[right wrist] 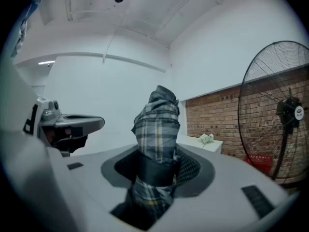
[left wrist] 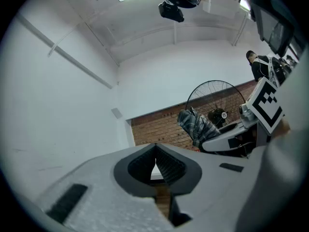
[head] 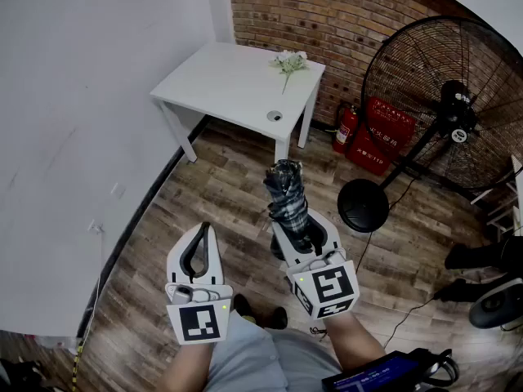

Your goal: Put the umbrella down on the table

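A folded plaid umbrella (head: pixel 288 201) sticks out forward from my right gripper (head: pixel 301 237), whose jaws are shut on its strapped middle. In the right gripper view the umbrella (right wrist: pixel 157 134) stands up between the dark pads. My left gripper (head: pixel 197 251) hangs beside it at the left, jaws shut with nothing between them; its ribbed pads (left wrist: pixel 166 167) meet in the left gripper view. The white table (head: pixel 221 86) stands ahead in the corner, well beyond both grippers, with a small flower sprig (head: pixel 288 62) at its far right.
A big black floor fan (head: pixel 449 104) with a round base (head: pixel 363 205) stands at the right. A red fire extinguisher (head: pixel 345 129) and red box (head: pixel 381 137) lean on the brick wall. A white wall runs along the left. Cables lie on the wooden floor at right.
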`<state>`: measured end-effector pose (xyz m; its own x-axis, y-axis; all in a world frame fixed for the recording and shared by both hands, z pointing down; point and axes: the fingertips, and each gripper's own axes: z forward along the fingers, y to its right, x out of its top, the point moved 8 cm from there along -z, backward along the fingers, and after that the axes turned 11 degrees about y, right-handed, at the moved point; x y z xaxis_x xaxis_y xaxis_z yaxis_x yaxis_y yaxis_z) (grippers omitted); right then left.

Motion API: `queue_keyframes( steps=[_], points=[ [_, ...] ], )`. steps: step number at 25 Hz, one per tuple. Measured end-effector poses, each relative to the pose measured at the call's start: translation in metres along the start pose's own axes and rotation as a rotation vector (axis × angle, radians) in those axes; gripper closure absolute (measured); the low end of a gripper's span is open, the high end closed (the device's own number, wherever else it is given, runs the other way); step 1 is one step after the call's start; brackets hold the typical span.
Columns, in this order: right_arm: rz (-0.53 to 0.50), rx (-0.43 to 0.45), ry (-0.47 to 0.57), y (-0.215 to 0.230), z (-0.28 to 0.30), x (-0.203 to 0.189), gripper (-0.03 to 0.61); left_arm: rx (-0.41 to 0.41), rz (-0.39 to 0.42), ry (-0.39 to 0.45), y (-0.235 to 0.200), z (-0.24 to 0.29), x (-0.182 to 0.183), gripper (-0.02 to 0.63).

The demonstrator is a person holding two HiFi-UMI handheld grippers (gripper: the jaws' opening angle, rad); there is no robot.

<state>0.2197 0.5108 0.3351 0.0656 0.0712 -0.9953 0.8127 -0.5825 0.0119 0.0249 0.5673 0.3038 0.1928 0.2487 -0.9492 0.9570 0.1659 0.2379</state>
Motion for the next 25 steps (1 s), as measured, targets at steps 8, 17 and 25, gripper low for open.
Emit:
queue_keyframes(
  steps=[8, 17, 25],
  points=[
    [0.035, 0.001, 0.022, 0.013, -0.008, -0.004, 0.388, 0.025, -0.007, -0.013, 0.010, 0.001, -0.007, 0.606],
    [0.034, 0.016, 0.003, 0.021, 0.008, -0.012, 0.386, 0.049, -0.019, -0.033, 0.006, 0.010, -0.020, 0.606],
    [0.032, 0.009, -0.024, 0.022, 0.076, -0.033, 0.385, 0.049, -0.053, -0.049, -0.038, 0.053, -0.057, 0.606]
  ],
)
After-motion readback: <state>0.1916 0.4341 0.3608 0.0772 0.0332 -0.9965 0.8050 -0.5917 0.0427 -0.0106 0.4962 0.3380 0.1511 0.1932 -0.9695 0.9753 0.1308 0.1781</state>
